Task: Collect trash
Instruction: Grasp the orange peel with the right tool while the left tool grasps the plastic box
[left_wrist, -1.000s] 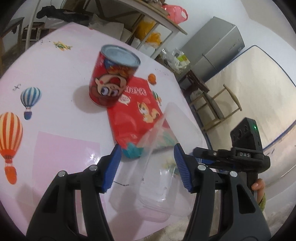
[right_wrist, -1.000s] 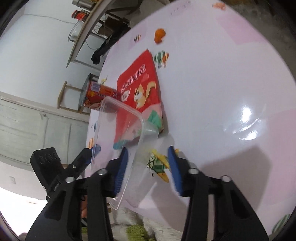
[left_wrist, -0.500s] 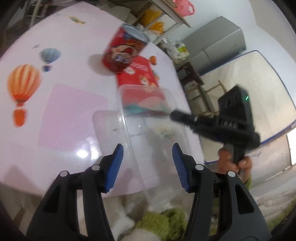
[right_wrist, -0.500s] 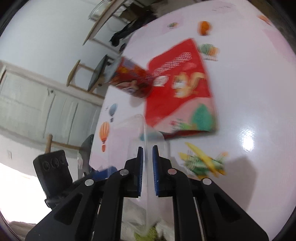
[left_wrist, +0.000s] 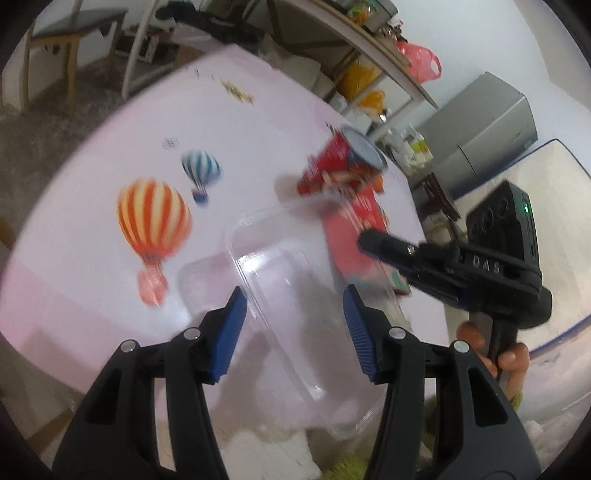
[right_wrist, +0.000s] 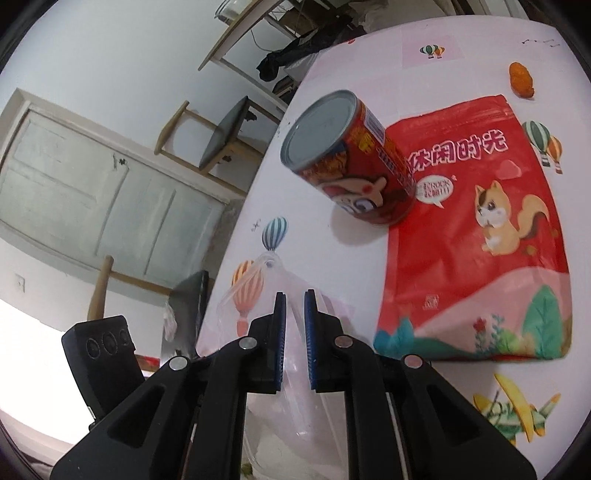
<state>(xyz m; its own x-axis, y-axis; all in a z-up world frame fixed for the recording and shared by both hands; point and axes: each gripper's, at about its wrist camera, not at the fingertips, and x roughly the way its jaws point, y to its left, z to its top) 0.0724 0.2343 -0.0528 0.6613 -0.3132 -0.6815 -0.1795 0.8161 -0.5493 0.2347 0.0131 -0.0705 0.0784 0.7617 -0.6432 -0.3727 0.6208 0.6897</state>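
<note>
A clear plastic container hangs tilted over the near edge of the pink table. My right gripper is shut on its rim; it also shows in the left wrist view at the container's right side. My left gripper is open, its blue pads either side of the container, not touching it. A red can stands on the table beside a red snack bag with a squirrel picture. Both show blurred in the left wrist view, the can and the bag.
A small orange snack piece lies beyond the bag. Balloon and aeroplane stickers cover the table. Chairs, a shelf with bags and a grey cabinet stand around the table. A green rug lies below the table edge.
My right gripper closed on the container's rim and lifted it off the table toward the near edge. My left gripper stayed open and drew back with it.
</note>
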